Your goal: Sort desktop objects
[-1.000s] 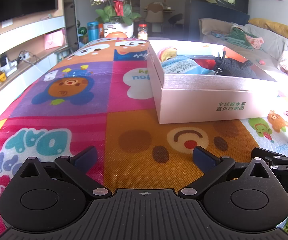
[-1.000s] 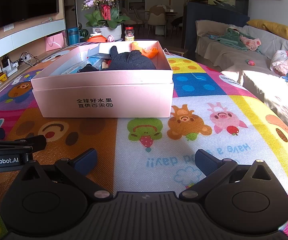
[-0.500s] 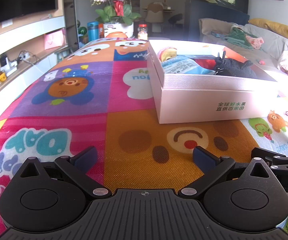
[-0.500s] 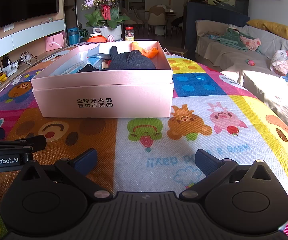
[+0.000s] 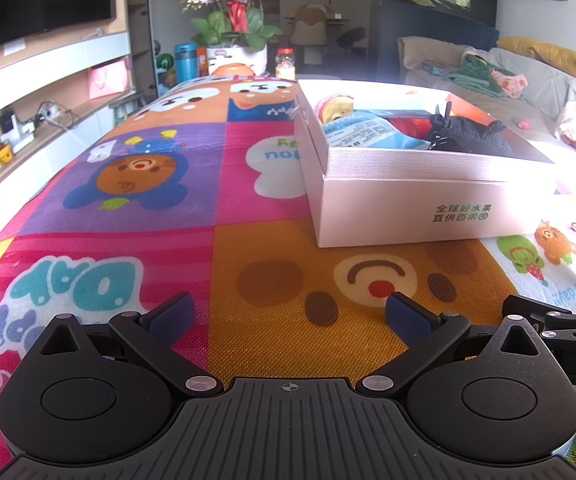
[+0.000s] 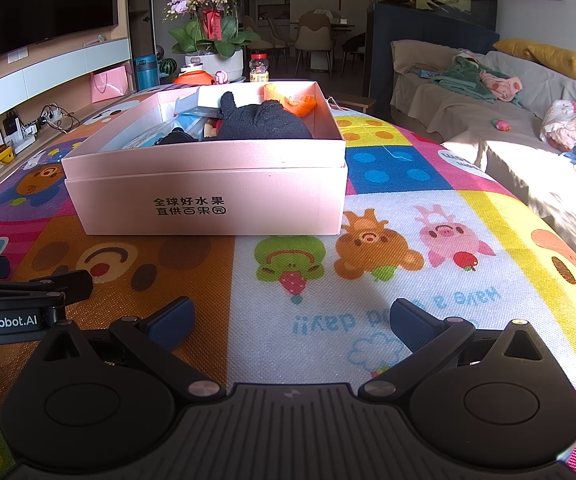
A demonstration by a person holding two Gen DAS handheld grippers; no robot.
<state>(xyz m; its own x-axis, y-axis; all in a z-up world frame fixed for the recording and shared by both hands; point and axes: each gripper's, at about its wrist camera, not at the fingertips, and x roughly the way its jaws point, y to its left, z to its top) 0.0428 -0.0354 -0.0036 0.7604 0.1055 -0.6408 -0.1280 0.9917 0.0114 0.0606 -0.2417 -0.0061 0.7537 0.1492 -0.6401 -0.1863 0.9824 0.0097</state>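
Observation:
A pink cardboard box (image 5: 428, 208) (image 6: 207, 200) stands on the cartoon-print mat (image 5: 167, 168) (image 6: 408, 216). Inside it lie a black plush toy (image 6: 263, 122) (image 5: 468, 136), a blue-and-white packet (image 5: 364, 130), a red-and-yellow item (image 5: 334, 108) and an orange object (image 6: 294, 100). My left gripper (image 5: 288, 314) rests low on the mat, well in front of the box's left corner, open and empty. My right gripper (image 6: 290, 322) sits beside it, in front of the box's right corner, also open with nothing between its pads. Each gripper's side shows at the edge of the other's view.
A potted orchid (image 6: 207, 20), a blue flask (image 5: 185, 60) and a jar (image 6: 258, 68) stand past the mat's far end. A sofa (image 6: 508, 120) with clothes runs along the right. Shelves under a TV (image 5: 27, 120) line the left wall.

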